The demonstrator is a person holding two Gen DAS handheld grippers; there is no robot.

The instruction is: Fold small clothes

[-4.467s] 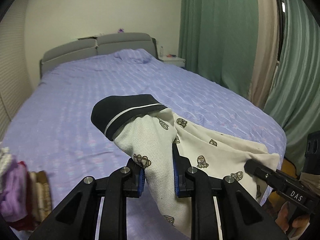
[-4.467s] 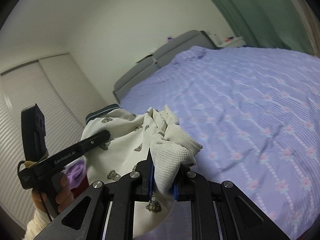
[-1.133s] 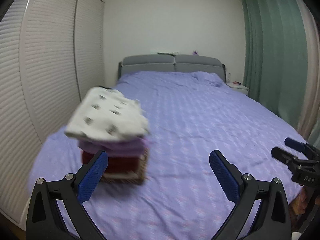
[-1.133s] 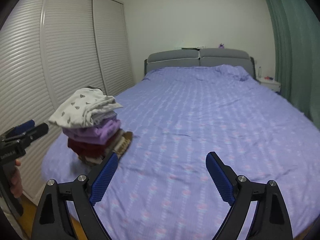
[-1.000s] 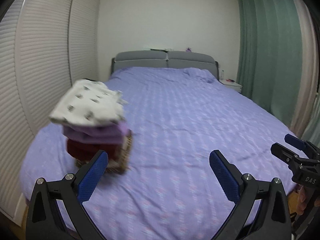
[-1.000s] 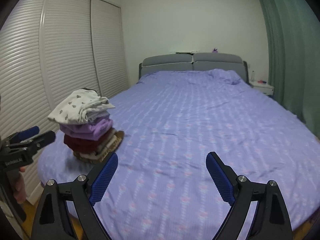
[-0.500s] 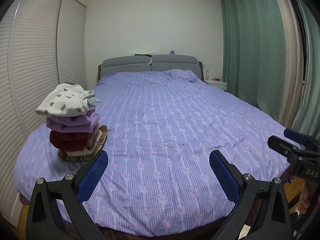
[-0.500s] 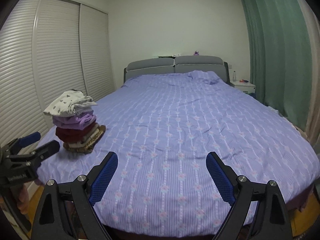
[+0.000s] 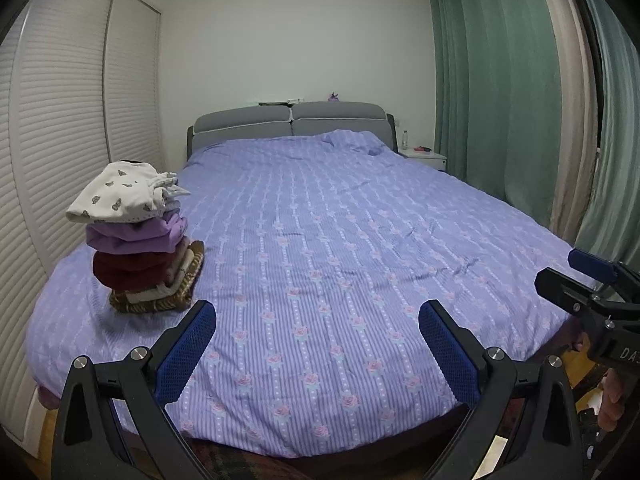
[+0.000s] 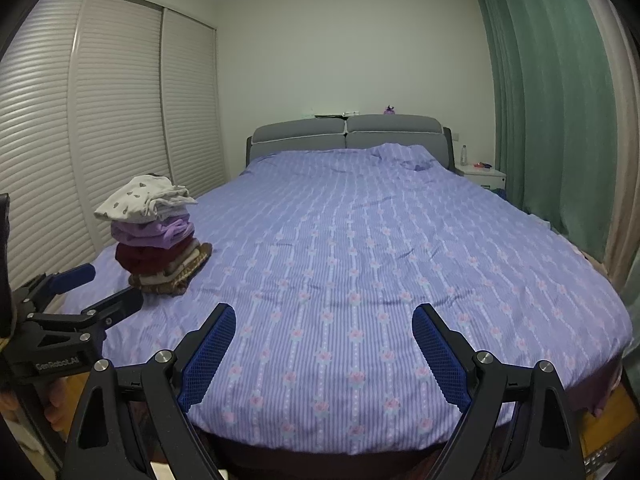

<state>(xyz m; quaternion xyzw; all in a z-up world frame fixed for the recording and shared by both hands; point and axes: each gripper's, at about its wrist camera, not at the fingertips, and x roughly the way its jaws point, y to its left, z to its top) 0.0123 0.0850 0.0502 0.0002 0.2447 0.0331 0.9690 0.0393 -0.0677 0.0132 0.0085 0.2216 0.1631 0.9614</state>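
Note:
A stack of folded small clothes [image 9: 140,240] stands on the front left part of the bed [image 9: 340,240]. A white printed garment [image 9: 120,194] lies on top, over purple, dark red and brown pieces. The stack also shows in the right wrist view [image 10: 156,236]. My left gripper [image 9: 318,344] is open and empty, held back over the foot of the bed. My right gripper [image 10: 324,340] is open and empty at the same distance. Each gripper shows at the edge of the other's view, the right one [image 9: 588,280] and the left one [image 10: 84,292].
The bed has a purple flowered sheet and a grey headboard [image 9: 292,124]. White slatted wardrobe doors [image 9: 60,140] stand on the left. Green curtains [image 9: 500,100] hang on the right, with a white nightstand [image 9: 424,158] beside the headboard.
Earlier both grippers held the white printed garment; it now lies on top of the stack. Both grippers have opened and drawn back from the bed, so the stack looks farther away.

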